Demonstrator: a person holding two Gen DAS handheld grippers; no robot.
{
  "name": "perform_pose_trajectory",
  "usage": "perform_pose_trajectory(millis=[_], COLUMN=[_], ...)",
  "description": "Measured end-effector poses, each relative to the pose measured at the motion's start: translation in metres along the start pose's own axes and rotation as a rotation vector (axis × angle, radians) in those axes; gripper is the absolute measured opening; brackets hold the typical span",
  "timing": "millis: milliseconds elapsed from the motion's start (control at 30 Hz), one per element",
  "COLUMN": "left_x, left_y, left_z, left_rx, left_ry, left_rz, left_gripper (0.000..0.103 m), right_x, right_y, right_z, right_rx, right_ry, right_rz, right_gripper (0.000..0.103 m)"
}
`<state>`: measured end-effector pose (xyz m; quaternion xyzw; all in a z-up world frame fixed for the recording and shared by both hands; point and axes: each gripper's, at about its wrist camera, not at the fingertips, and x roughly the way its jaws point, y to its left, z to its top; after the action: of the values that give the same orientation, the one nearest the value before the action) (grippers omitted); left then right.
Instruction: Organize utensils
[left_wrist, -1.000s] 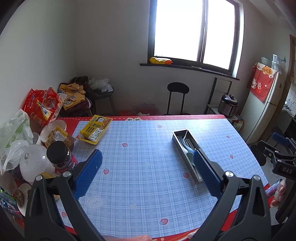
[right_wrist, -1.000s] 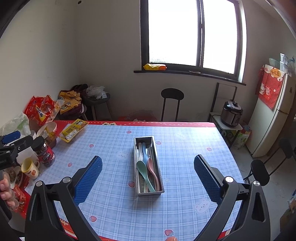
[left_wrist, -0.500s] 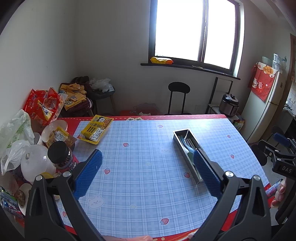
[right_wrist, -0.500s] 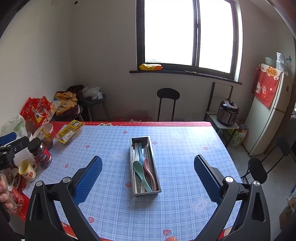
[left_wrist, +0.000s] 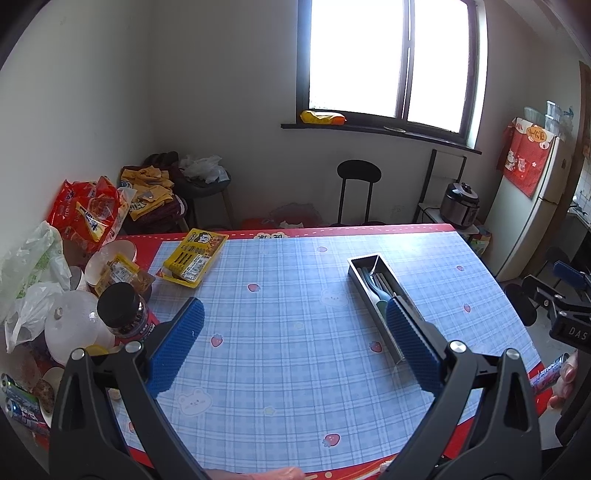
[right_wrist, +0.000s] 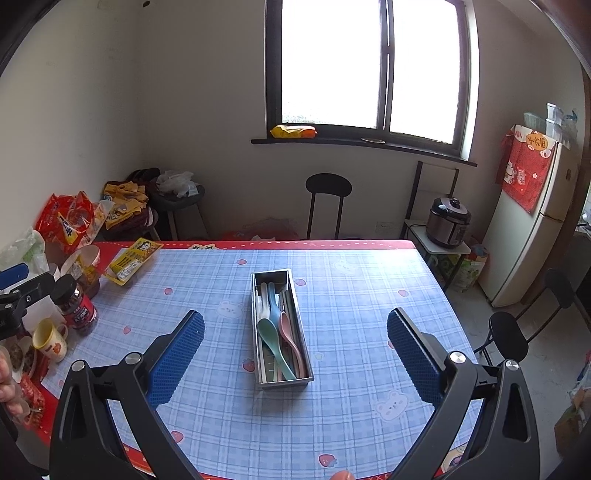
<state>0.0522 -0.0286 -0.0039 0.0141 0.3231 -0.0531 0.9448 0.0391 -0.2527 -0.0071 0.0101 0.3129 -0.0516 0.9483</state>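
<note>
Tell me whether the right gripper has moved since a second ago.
Yes. The right gripper has drifted rightward: the steel utensil tray and window sit further left in its view.

surface: blue plaid cloth with a red border (right_wrist: 351, 295), strawberry and bear prints
middle: steel utensil tray (right_wrist: 258, 317) lying lengthwise, spoons (right_wrist: 275, 334) inside
far left corner: yellow snack packet (right_wrist: 131, 260)
left edge: dark-lidded jar (right_wrist: 75, 304), yellow mug (right_wrist: 50, 339), bowls, plastic bags, red snack bag (left_wrist: 86, 212)
</note>
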Motion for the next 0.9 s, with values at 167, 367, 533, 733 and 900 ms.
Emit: perform_pose_trajectory(millis=[167,367,533,733,900], left_x=[0.0011,0.0028,0.0037,0.0048,0.0069], left_y=[-0.0011,-0.0031,-0.0029,-0.0036,-0.0016], left_z=[0.0019,0.0031,0.0029,0.0038,0.0048], left_rx=[0.004,0.008,0.015,0.016,0.006], left_ry=[0.003,0.007,0.002,0.006,0.015], left_rz=[0.0,0.006,0.006,0.005,0.016], left_gripper=[0.097,0.097,0.097,0.097,0.097], right_x=[-0.0007,0.0013,0.0017,0.0037,0.0061], right_y=[-0.0026,-0.0022,-0.0023,-0.002,-0.0015], right_z=[0.0008,0.0005,0.0001,-0.0006,-0.0016], right_rx=[0.0,-0.005,-0.006,-0.006,-0.009], right_ry=[-0.001,0.003,0.003,0.007,0.008], right_rz=[-0.013,-0.016,-0.017,-0.016,-0.017], right_gripper=[0.097,0.097,0.097,0.097,0.097])
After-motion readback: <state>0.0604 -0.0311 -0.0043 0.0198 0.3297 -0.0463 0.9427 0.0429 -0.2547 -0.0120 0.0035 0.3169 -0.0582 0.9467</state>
